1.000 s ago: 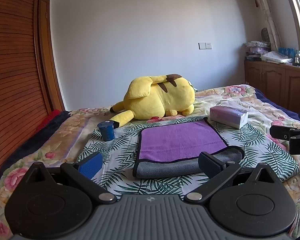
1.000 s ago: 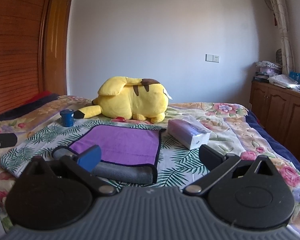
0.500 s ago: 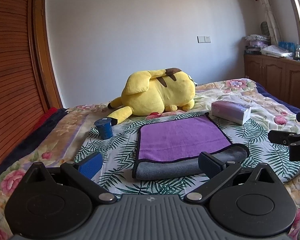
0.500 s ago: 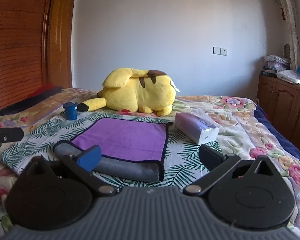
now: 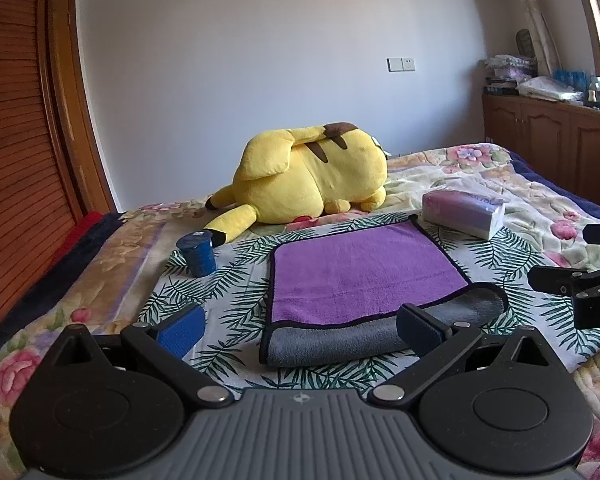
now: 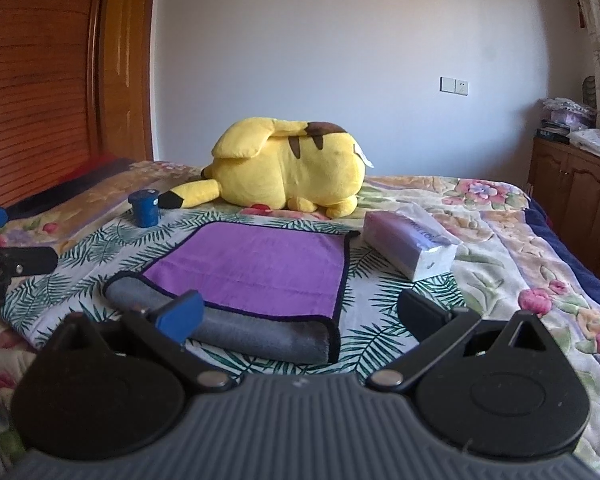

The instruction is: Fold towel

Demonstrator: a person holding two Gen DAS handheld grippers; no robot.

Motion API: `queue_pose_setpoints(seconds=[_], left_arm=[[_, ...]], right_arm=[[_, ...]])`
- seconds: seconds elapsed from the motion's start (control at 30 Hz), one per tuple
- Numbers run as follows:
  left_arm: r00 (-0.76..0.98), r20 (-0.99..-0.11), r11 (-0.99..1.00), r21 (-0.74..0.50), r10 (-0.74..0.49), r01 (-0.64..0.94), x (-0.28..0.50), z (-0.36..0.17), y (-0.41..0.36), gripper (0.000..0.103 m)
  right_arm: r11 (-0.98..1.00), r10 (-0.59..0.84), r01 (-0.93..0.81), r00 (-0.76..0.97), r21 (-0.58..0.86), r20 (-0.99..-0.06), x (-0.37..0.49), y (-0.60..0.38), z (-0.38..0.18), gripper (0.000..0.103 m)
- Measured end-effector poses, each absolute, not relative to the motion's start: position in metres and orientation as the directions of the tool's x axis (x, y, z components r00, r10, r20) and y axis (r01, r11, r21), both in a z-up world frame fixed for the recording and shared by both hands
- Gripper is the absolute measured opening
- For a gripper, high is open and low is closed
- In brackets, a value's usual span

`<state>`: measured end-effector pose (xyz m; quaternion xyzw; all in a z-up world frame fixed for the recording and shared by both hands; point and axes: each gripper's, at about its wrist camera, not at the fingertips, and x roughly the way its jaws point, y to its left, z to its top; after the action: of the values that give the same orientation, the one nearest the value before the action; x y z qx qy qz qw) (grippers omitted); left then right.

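A purple towel [image 5: 360, 272] with a grey underside and dark trim lies flat on a leaf-print cloth on the bed; its near edge is folded back, grey side up [image 5: 340, 338]. It also shows in the right wrist view [image 6: 260, 264]. My left gripper [image 5: 300, 326] is open and empty, just short of the towel's near edge. My right gripper [image 6: 300, 316] is open and empty, in front of the towel's near right corner. The right gripper's fingers [image 5: 580, 284] show at the right of the left wrist view.
A yellow plush toy [image 5: 308, 176] lies behind the towel. A blue cup [image 5: 198, 254] stands at the left, a tissue pack [image 5: 464, 214] at the right. Wooden cabinets [image 5: 560, 144] stand at the right wall, a wooden door [image 6: 60, 72] at the left.
Both grippers have risen and drawn slightly back from the towel, staying open. The towel has not moved.
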<state>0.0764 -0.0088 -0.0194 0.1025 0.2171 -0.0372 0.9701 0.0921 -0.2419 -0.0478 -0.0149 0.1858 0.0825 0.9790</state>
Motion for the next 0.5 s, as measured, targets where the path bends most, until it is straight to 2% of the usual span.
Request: queue_pose_setpoints(seconds=[0.37,0.5], left_arm=[[0.885,-0.465,0.974,0.195,-0.015,0.119,0.110,-0.030,-0.004,0.103],[0.876,-0.483,0.973,0.196,-0.012,0.121,0.121,-0.036,-0.002,0.103]], right_arm=[[0.982,0.182,-0.190,0.899,0.020,-0.399,0.118,-0.242,-0.054,0.101],[0.979,0.193,-0.200,0.886,0.028,-0.421,0.129,-0.240,-0.059,0.089]])
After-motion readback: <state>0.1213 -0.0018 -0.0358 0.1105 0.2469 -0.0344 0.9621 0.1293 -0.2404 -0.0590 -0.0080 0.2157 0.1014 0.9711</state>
